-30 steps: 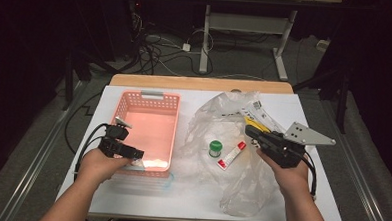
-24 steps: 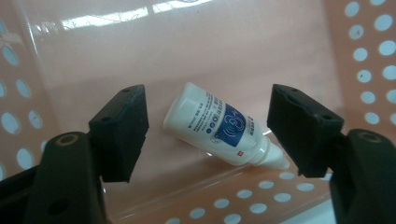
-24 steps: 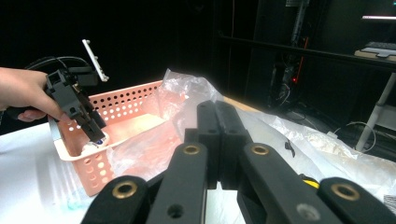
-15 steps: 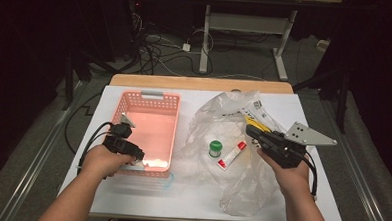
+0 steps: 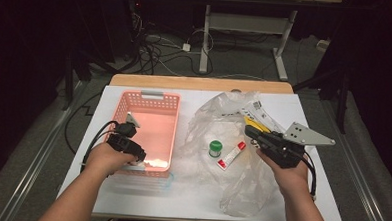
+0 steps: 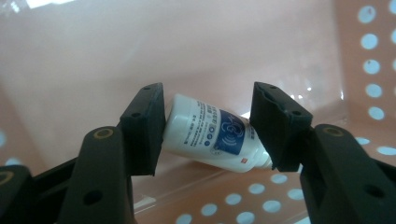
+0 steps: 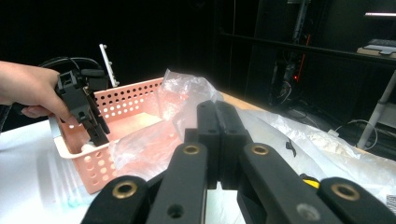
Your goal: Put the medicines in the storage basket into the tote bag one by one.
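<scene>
A white bottle with a blue label (image 6: 212, 135) lies tilted on the floor of the pink basket (image 5: 153, 95), near its front wall. My left gripper (image 6: 208, 128) reaches down into the basket. Its jaws have just been closing on the bottle, and the pads now meet its two ends. In the high view this gripper (image 5: 140, 157) is at the basket's near left corner, with the bottle (image 5: 153, 163) pale beside it. My right gripper (image 7: 217, 109) is shut with nothing between its jaws. It hovers (image 5: 249, 131) over a crumpled clear plastic bag (image 5: 240, 187).
A green-capped jar (image 5: 215, 148) and a red-and-white tube (image 5: 231, 155) lie on the bag. A yellow item (image 5: 256, 124) shows by the right gripper. The left gripper (image 7: 99, 136) also appears in the right gripper view. The white tabletop (image 5: 190, 198) is bare at the front.
The left gripper has edged slightly toward the basket's near wall and its jaws have narrowed. The right hand and the items on the bag have not moved.
</scene>
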The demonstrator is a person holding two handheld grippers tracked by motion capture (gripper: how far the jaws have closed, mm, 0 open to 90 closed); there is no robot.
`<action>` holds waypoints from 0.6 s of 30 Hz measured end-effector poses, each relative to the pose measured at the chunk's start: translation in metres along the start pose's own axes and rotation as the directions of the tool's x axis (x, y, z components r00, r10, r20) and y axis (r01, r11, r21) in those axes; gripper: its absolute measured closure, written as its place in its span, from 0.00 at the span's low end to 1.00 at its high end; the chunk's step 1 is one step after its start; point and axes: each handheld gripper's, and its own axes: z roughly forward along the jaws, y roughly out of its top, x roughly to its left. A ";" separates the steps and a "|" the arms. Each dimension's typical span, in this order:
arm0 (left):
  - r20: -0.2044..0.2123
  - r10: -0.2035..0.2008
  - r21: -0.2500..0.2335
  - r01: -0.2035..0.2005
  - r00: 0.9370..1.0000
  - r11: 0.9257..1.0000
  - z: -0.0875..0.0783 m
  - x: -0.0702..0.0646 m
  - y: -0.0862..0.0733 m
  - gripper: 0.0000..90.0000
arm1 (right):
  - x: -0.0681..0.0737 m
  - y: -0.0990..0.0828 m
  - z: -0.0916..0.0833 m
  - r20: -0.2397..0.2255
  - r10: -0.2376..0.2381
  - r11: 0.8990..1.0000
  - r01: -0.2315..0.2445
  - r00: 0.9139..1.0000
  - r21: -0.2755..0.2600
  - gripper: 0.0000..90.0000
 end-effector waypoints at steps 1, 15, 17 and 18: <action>-0.007 0.014 0.001 -0.014 1.000 1.000 0.000 -0.002 0.001 0.50 | 0.000 0.000 0.000 0.001 0.000 1.000 0.000 1.000 0.001 1.00; -0.054 0.109 0.035 -0.107 0.993 0.994 0.008 -0.013 0.004 0.70 | 0.000 -0.001 0.001 -0.002 0.002 1.000 -0.002 1.000 0.005 1.00; -0.057 0.121 0.037 -0.119 0.991 0.992 0.009 -0.014 0.003 0.74 | 0.000 -0.002 0.002 -0.001 0.001 1.000 -0.001 1.000 0.005 1.00; -0.053 0.122 0.037 -0.120 0.991 0.992 0.009 -0.014 0.003 0.75 | 0.000 -0.002 0.002 -0.001 0.001 1.000 -0.001 1.000 0.006 1.00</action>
